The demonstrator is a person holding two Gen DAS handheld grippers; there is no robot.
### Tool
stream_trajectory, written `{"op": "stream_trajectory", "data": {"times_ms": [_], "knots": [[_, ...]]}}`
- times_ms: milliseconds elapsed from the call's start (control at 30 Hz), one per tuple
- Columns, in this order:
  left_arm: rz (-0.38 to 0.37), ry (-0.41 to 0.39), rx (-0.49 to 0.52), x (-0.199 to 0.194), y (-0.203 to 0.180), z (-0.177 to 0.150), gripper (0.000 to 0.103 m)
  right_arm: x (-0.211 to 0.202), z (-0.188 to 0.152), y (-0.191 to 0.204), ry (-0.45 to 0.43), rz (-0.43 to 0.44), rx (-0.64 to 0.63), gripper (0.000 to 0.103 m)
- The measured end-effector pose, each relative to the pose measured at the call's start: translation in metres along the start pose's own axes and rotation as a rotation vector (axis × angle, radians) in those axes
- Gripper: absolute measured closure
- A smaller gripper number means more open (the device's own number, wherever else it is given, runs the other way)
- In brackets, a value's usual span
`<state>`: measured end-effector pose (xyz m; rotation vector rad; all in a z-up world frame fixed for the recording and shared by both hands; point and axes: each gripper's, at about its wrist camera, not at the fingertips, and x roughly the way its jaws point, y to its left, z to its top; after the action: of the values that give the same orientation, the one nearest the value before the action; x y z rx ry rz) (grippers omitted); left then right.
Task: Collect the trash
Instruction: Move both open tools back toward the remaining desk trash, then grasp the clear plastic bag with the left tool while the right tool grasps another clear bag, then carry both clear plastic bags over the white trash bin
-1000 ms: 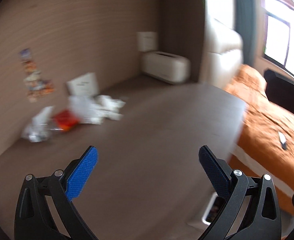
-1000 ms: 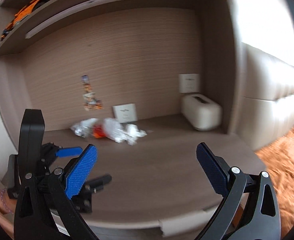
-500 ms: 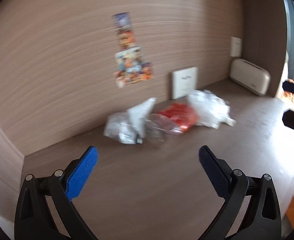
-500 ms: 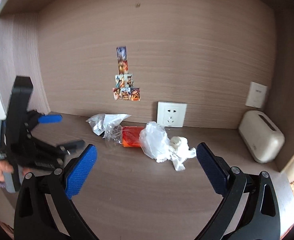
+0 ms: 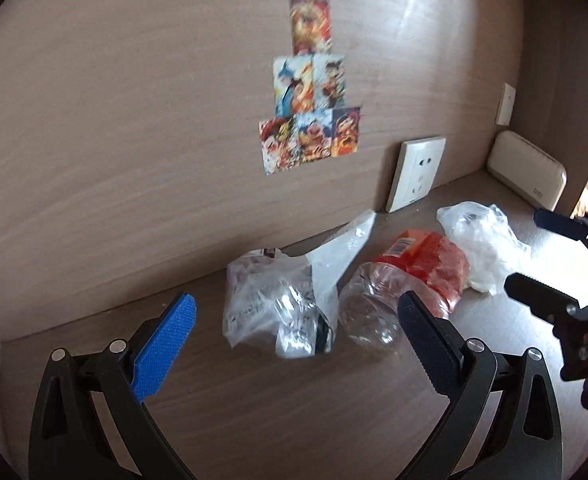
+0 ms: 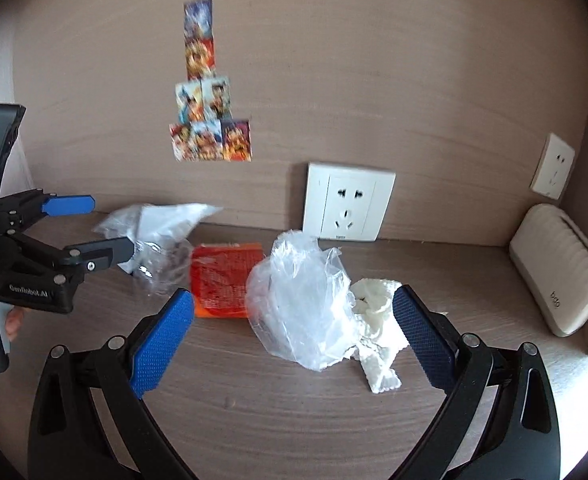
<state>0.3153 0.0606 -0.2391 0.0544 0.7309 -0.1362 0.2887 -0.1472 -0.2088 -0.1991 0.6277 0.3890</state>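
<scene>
Trash lies in a row on a wooden desk (image 5: 294, 400) against the back wall. A crumpled clear wrapper (image 5: 281, 296) lies at the left. A crushed clear bottle with a red label (image 5: 406, 280) lies beside it. A clear plastic bag (image 6: 302, 300) and white crumpled tissue (image 6: 378, 320) lie to the right. My left gripper (image 5: 298, 336) is open, just short of the wrapper and bottle. My right gripper (image 6: 294, 332) is open, with the plastic bag between its fingers. Each gripper shows at the edge of the other's view, the left gripper (image 6: 89, 228) and the right gripper (image 5: 534, 252).
A white wall socket (image 6: 348, 202) sits on the back wall behind the trash. Colourful stickers (image 6: 205, 120) are stuck above it. A cream box-shaped device (image 6: 562, 276) stands in the right corner, with a second socket (image 6: 554, 166) above it. A side wall bounds the desk at left.
Both grippers have swung from a wide view of the room to face the trash and moved in close. Both stay open.
</scene>
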Motion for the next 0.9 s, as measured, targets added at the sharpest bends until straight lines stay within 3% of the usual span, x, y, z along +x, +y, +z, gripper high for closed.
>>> {"op": "stream_trajectory", "data": {"times_ms": [233, 333, 367, 400, 500, 567, 900], "knots": [[-0.031, 0.049, -0.039, 0.025, 0.017, 0.004, 0.008, 0.026, 0.000, 0.001, 0.052, -0.008, -0.006, 0.005], [-0.051, 0.069, -0.037, 0.031, 0.019, 0.003, 0.021, 0.034, 0.001, 0.002, 0.070, 0.003, 0.007, 0.020], [-0.061, 0.080, -0.031, 0.035, 0.018, 0.002, 0.033, 0.036, 0.001, 0.002, 0.074, 0.002, 0.010, 0.030], [-0.060, 0.085, -0.025, 0.037, 0.017, 0.001, 0.037, 0.037, 0.001, 0.002, 0.081, 0.002, 0.013, 0.039], [-0.057, 0.078, -0.001, 0.039, 0.016, 0.000, 0.047, 0.038, 0.002, -0.004, 0.077, -0.003, 0.044, 0.054], [-0.062, 0.075, 0.002, 0.038, 0.017, 0.000, 0.053, 0.038, 0.003, -0.010, 0.075, -0.003, 0.069, 0.059], [0.006, 0.010, 0.024, -0.007, 0.012, 0.007, 0.056, 0.008, 0.012, -0.010, 0.005, -0.002, 0.069, 0.061]]}}
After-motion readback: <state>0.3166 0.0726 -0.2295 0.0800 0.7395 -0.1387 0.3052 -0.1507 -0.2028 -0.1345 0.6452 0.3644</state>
